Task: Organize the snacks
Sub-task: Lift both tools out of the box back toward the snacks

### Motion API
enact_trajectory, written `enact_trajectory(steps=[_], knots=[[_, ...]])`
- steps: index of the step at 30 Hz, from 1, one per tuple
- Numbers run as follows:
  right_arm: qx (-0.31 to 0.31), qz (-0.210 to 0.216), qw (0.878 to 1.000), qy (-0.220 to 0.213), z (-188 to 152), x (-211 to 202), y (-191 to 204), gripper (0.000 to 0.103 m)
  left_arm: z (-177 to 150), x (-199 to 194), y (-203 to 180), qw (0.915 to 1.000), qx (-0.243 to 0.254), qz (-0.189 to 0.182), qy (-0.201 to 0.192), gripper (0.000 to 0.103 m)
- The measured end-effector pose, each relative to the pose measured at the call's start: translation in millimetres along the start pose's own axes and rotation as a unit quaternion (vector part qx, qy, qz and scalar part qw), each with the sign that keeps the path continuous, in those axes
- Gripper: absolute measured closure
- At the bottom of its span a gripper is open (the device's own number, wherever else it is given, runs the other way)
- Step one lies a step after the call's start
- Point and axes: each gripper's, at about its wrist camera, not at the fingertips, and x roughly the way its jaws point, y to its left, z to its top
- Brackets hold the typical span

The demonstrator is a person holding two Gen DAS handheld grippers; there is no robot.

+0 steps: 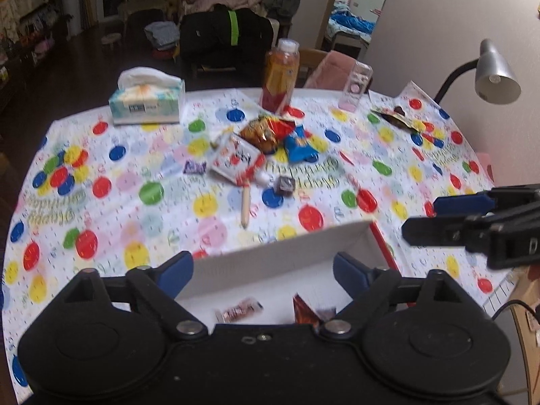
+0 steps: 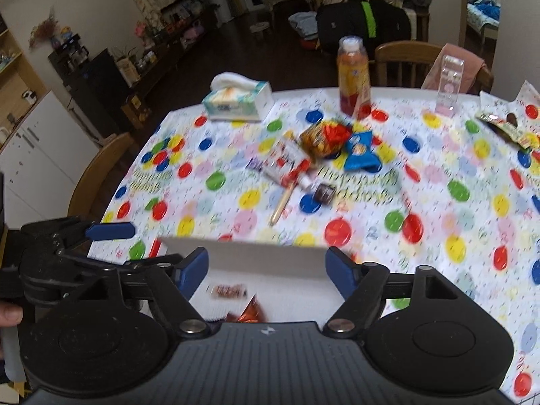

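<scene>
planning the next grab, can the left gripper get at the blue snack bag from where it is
Probably yes: the left gripper is open and empty above the white box, and the blue snack bag lies uncovered beyond it, beside the orange bag.

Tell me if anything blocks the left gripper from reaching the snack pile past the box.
Only the white box's far wall rises between the left gripper and the snack pile. Beyond it lies bare tablecloth, with a wooden stick just before the pile. The gripper would have to lift over the wall.
</scene>
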Motion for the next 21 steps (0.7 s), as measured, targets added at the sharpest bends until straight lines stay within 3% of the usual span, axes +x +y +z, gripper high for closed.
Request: enact_trajectory(steps=[5,12,21], knots=[[0.014,-0.017,1.0,-0.011,31.5,7.2,-17.6,0.021,19.0,7.9,2.3,0.9998,-0.007,0.009,-0.017,0.001],[0.041,-0.051,0.998,-0.01,76.9,40.1,-52.2,0.019,49.8,37.1,10.9,0.9989,-0.025,0.033,-0.022,0.001],[0.047,-0.065,0.996,0.026,112.0,109.1,-89.4,0.019,74.3,96.1,20.2,0.9981,-0.024,0.056,0.014,0.001]])
